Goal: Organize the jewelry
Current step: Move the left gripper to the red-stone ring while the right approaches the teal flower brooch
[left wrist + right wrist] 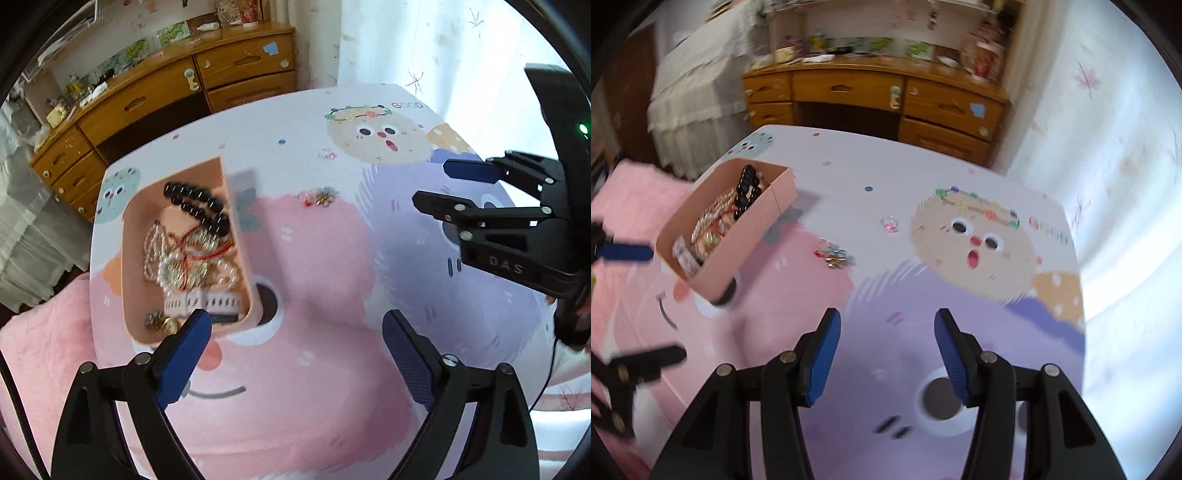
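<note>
A pink open box (pixel 242 236) (pixel 750 236) sits on the table's left side, holding a black bead bracelet (pixel 195 203) (pixel 746 192), pearl and chain pieces with a red cord (pixel 184 258), and a white watch strap (pixel 201 304). A small charm cluster (pixel 319 195) (pixel 833 256) lies loose mid-table. A small ring (pixel 327 153) (pixel 889 223) lies farther back. My left gripper (pixel 295 332) is open and empty, just right of the box's near end. My right gripper (pixel 886 332) (pixel 436 184) is open and empty, above the table's right side.
The table carries a cartoon-print cloth (pixel 332 369) (pixel 923 288). A wooden dresser (pixel 184 92) (pixel 879 96) stands behind it, a curtain (pixel 1108 184) to the right, and pink bedding (pixel 44 350) to the left.
</note>
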